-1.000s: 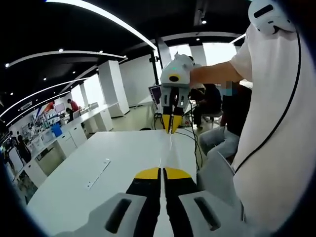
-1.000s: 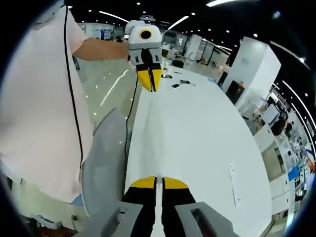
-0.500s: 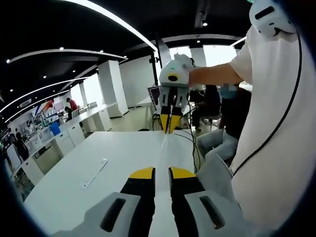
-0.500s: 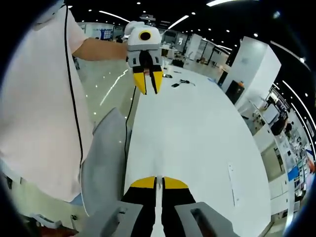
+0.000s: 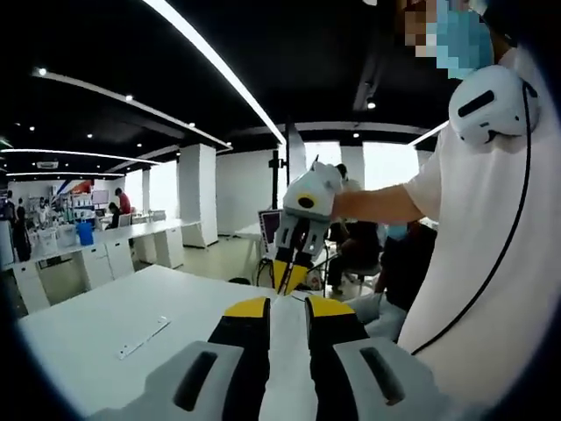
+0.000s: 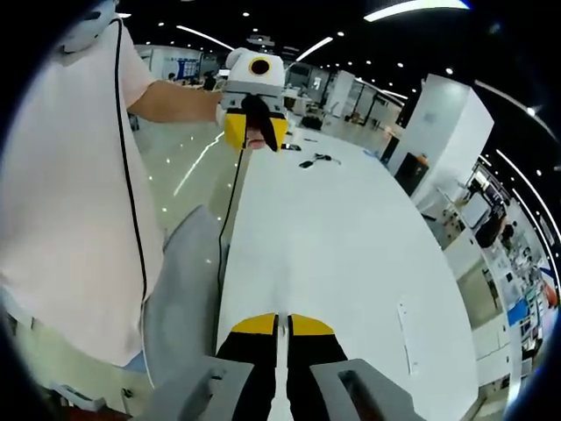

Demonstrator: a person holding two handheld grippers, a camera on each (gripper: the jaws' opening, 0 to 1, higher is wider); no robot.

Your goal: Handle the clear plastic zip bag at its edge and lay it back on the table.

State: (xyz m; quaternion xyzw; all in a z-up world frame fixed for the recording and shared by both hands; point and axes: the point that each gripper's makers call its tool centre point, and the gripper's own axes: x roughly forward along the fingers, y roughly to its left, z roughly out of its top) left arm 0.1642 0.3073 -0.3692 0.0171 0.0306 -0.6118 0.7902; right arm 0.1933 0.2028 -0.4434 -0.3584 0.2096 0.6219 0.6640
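Note:
The clear zip bag shows as a thin pale strip pinched between the jaws of my right gripper, which is shut on its edge. The rest of the bag is too transparent to make out against the white table. In the left gripper view, the right gripper hangs just beyond my left gripper, with its yellow tips together. My left gripper's jaws stand apart with nothing held between them. Seen from the right gripper view, the left gripper is open above the table's far end.
A long white table carries a slim white strip and some cables at its far end. A grey chair stands beside the table. The person in a white shirt stands close on that side.
My left gripper has gone from shut to open and has let go of the bag's edge, then tilted upward. The right gripper has stayed shut on the bag.

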